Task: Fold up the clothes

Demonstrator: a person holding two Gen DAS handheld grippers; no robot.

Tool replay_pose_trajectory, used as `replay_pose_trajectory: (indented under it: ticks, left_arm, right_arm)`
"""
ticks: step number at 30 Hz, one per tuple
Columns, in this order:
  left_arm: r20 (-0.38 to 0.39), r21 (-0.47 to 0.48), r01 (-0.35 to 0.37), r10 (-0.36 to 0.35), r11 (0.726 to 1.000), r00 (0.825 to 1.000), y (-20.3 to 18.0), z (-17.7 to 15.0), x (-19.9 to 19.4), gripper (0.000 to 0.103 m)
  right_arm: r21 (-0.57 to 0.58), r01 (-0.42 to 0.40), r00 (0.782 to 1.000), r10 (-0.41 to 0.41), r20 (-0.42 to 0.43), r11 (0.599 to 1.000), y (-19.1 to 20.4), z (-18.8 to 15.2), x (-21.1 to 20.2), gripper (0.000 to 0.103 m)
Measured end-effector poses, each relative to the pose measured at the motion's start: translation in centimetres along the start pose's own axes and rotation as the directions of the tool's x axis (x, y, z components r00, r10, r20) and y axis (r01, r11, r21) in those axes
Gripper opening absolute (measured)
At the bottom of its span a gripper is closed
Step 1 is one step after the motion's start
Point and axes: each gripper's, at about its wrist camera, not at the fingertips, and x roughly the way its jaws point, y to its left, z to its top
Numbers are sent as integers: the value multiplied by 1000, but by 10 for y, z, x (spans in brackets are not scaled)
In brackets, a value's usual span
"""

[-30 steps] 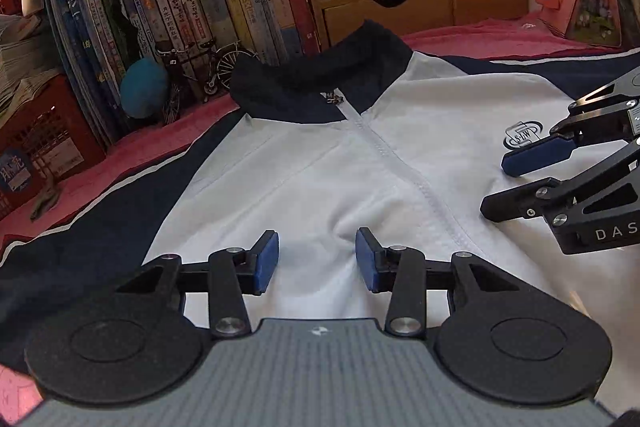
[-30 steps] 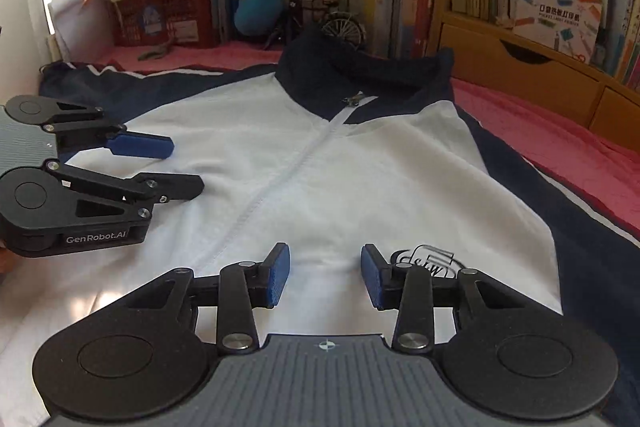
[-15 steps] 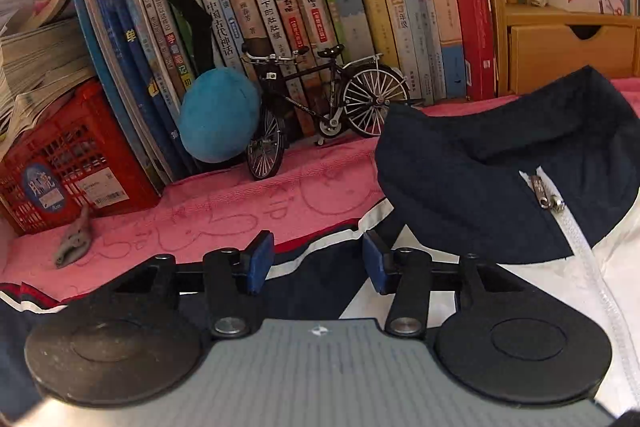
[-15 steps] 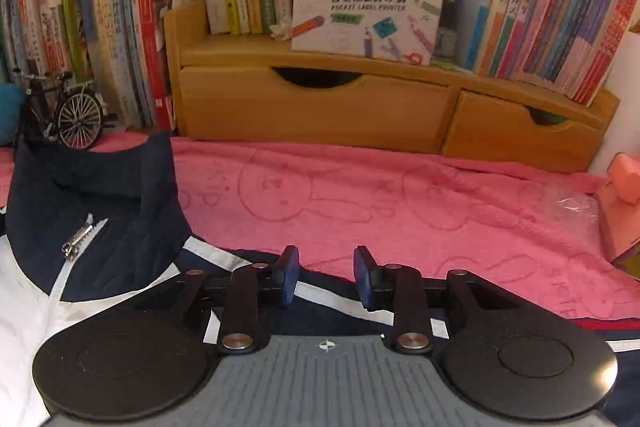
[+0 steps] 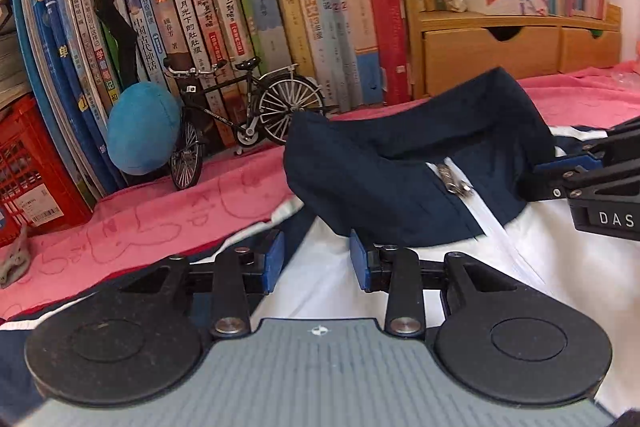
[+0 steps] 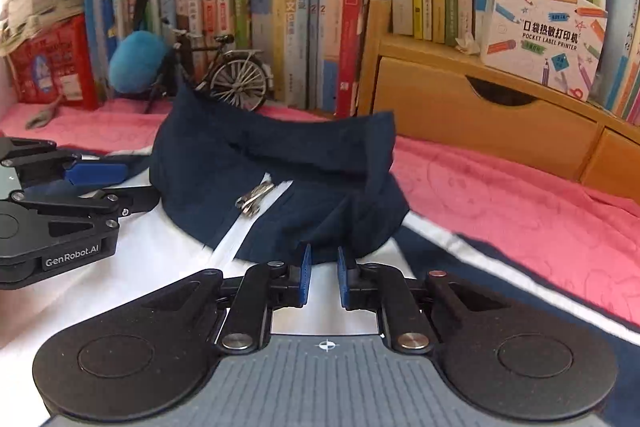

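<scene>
Right wrist view: jacket [image 6: 180, 259] flat on pink blanket [image 6: 500, 195], zipper [image 6: 256, 201] line as long axis, collar [image 6: 280, 155] end toward books [image 6: 280, 7]. Right gripper [image 6: 322, 277] just closing, jaws narrow, navy collar fold at tips; pinch unclear. Left gripper [image 5: 316, 261] partly spread, closing slightly, over white shoulder cloth beside collar, not pressing.

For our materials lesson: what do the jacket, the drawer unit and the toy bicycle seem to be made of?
Jacket: woven cloth, matte, since it creases softly.
Drawer unit: light wood with a smooth finish, going by its even tan face.
Toy bicycle: probably metal, from its shiny thin spokes.
</scene>
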Motion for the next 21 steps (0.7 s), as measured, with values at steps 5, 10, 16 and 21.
replay_pose_trajectory:
  ticks: [5, 10, 16, 21]
  left_arm:
    - [-3, 49, -57, 57, 997, 998, -5, 17, 30, 37]
    - [-16, -10, -71, 71, 997, 997, 10, 26, 49, 50]
    - [21, -77, -44, 46, 996, 999, 43, 12, 3, 56]
    - [45, -15, -198, 198, 980, 979, 106, -40, -69, 56]
  right_arm:
    - [-36, 130, 991, -128, 47, 991, 0, 22, 40, 11]
    - [23, 123, 991, -124, 54, 992, -16, 33, 58, 11]
    - [-18, 157, 986, -156, 60, 987, -10, 32, 59, 15]
    - [-30, 144, 985, -140, 102, 989, -3, 24, 39, 35]
